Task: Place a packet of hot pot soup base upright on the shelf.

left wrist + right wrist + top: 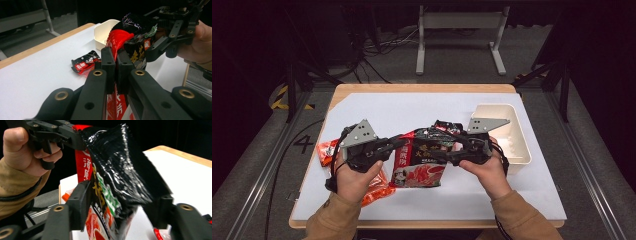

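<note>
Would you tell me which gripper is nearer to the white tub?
Right. The right gripper is just beside the white tub; the left gripper is farther, across the noodle packet.

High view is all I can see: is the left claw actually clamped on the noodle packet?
Observer: Yes, the left claw is shut on the red edge of the packet.
Operator: And the right claw?
Observer: The right claw stands wide, with the packet's black top between its jaws and apparently not pinched.
Operator: Anything hidden behind the packet?
Observer: A small black-and-red sachet lies on the table, just short of the white tub.
</note>
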Demonstrator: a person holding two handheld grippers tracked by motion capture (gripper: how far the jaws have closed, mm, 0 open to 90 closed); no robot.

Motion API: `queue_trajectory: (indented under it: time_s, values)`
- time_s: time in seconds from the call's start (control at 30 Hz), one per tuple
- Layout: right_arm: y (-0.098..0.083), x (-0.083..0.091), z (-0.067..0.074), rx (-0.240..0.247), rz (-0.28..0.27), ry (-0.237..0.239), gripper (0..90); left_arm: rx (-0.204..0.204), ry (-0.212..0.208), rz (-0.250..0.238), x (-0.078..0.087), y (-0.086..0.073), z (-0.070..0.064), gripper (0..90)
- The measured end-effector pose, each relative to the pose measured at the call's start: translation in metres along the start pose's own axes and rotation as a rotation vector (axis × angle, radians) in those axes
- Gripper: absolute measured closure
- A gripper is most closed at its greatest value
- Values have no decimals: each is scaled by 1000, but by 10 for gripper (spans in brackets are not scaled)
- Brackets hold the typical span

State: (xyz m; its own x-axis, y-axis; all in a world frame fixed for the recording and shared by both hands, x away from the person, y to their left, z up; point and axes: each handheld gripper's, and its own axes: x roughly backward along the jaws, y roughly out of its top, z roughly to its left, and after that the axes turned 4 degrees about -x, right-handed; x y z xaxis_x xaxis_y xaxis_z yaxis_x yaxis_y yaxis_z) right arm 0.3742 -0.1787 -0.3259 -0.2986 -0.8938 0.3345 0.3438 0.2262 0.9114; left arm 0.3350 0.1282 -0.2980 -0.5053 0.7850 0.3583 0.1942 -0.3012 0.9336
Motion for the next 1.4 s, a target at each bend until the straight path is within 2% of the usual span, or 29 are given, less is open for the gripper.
queue_trajectory:
  time_s: [0.17,0.33,0.43,0.5,0.6,0.73,0.77,0.8,0.87,1.03,1.1,1.17,1.2,1.33,1.4]
  values:
    - [-2,-9,-1,-6,23,15,452,-1,2,-3,0,0,0,877]
    - [-4,-15,0,26,36,10,488,5,-5,0,-1,0,-3,876]
    - [-4,-16,0,34,51,34,566,5,-14,-1,-2,0,-3,876]
    - [-3,-17,1,44,72,30,642,7,-19,-1,-2,-1,-3,876]
    - [-1,-15,1,46,93,37,679,4,-17,-4,-2,0,-4,875]
    - [4,-14,1,81,115,36,732,-3,-10,-5,-1,0,-4,873]
    - [7,-14,1,107,124,31,747,3,-9,-3,-1,0,-4,872]
    - [7,-14,1,107,124,31,747,3,-9,-3,-1,0,-4,869]
    - [11,-14,3,140,140,13,785,15,-12,-9,-1,-1,-1,866]
    - [18,-11,5,165,143,7,833,5,-15,-17,1,0,2,843]
    - [22,-10,3,169,142,11,844,25,-14,-26,2,0,4,786]
    - [24,-9,3,177,147,6,849,36,-9,-32,1,-1,7,577]
    - [30,-5,4,200,156,-10,851,64,-20,-38,2,-3,13,515]
    - [39,4,1,216,150,-35,851,57,-2,-19,3,-6,20,414]
    - [41,7,-1,224,148,-43,851,54,4,-20,4,-7,21,398]
